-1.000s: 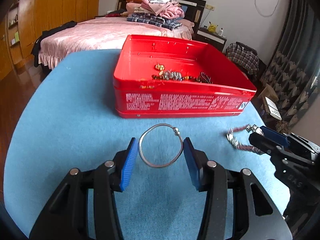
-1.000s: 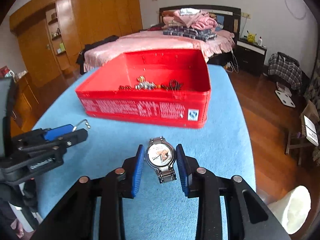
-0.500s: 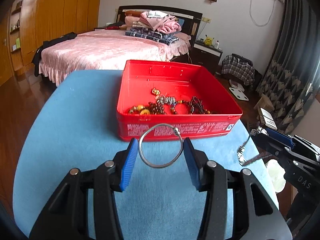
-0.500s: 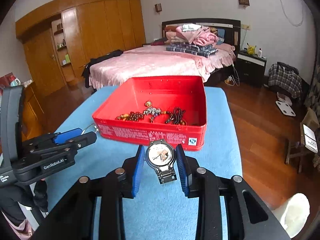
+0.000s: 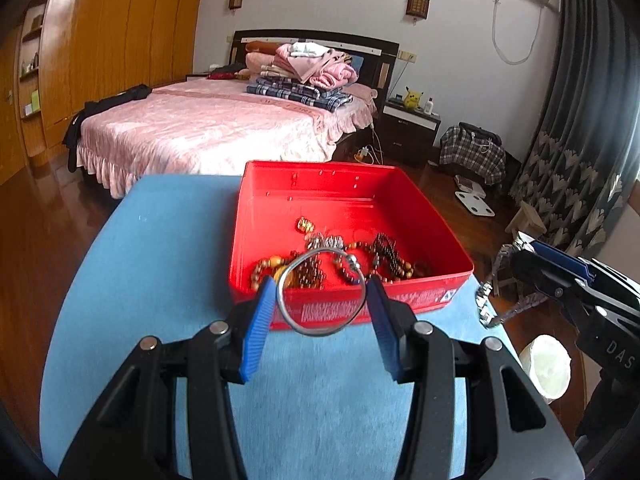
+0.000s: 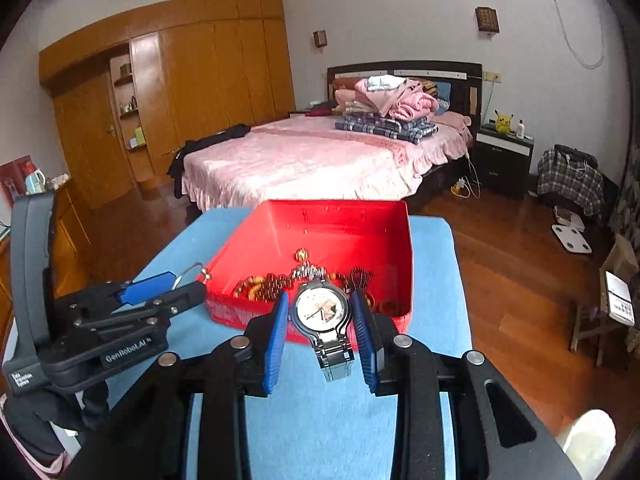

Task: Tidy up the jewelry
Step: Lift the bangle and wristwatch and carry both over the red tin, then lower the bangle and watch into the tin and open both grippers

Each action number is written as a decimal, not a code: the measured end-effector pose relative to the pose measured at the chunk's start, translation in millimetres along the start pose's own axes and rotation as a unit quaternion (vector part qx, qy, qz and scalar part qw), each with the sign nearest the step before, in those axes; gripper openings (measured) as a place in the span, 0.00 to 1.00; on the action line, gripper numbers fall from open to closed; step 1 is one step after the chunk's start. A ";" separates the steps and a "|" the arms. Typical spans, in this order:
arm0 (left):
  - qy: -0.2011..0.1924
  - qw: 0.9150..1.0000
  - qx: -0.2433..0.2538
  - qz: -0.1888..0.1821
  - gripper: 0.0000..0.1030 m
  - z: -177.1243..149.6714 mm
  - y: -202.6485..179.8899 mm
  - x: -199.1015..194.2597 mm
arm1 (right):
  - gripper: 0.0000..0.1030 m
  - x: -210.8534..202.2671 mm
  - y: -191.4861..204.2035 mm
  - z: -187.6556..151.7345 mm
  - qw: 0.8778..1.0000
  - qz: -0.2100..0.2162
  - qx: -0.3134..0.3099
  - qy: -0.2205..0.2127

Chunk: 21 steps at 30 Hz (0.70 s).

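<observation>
Left wrist view shows the left gripper (image 5: 320, 312) partly open, its blue pads pressed on either side of a silver bangle (image 5: 321, 293), which hangs clear of the blue tabletop (image 5: 160, 280). A second ago the bangle was low over the cloth, well short of the red tin (image 5: 348, 240); now it sits in front of the tin's near wall, its upper arc showing against the beads (image 5: 304, 268) inside. The tin also looks smaller and lower in this view than before, so the gripper has risen.

From the right wrist view, the right gripper (image 6: 322, 322) is closed to a narrower gap on a silver watch (image 6: 321, 310), pads pressing the case, the strap dangling below. It too has lifted: earlier the watch was close over the table, and now it hovers at the tin's near rim.

Both pieces are off the table and carried together, so the pick-up looks done and the transfer is under way. What remains, judging from this, is to bring each over the tin's open floor and let go among the pieces already there.
</observation>
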<state>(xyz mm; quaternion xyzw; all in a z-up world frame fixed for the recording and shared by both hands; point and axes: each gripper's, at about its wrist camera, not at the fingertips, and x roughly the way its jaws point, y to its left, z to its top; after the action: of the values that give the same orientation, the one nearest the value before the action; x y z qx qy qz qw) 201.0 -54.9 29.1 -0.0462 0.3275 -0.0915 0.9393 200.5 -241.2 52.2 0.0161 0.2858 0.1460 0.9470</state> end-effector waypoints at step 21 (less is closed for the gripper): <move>-0.002 1.000 0.003 -0.005 0.44 58.4 2.4 76.9 | 0.31 86.0 -24.3 32.8 1.000 -0.001 0.024 0.014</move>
<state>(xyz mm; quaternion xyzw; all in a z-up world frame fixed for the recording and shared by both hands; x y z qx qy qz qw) 296.9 -66.5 27.7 -0.0454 0.3255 -0.0972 0.9394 293.2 -238.2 30.7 0.0367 0.3024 0.1382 0.9424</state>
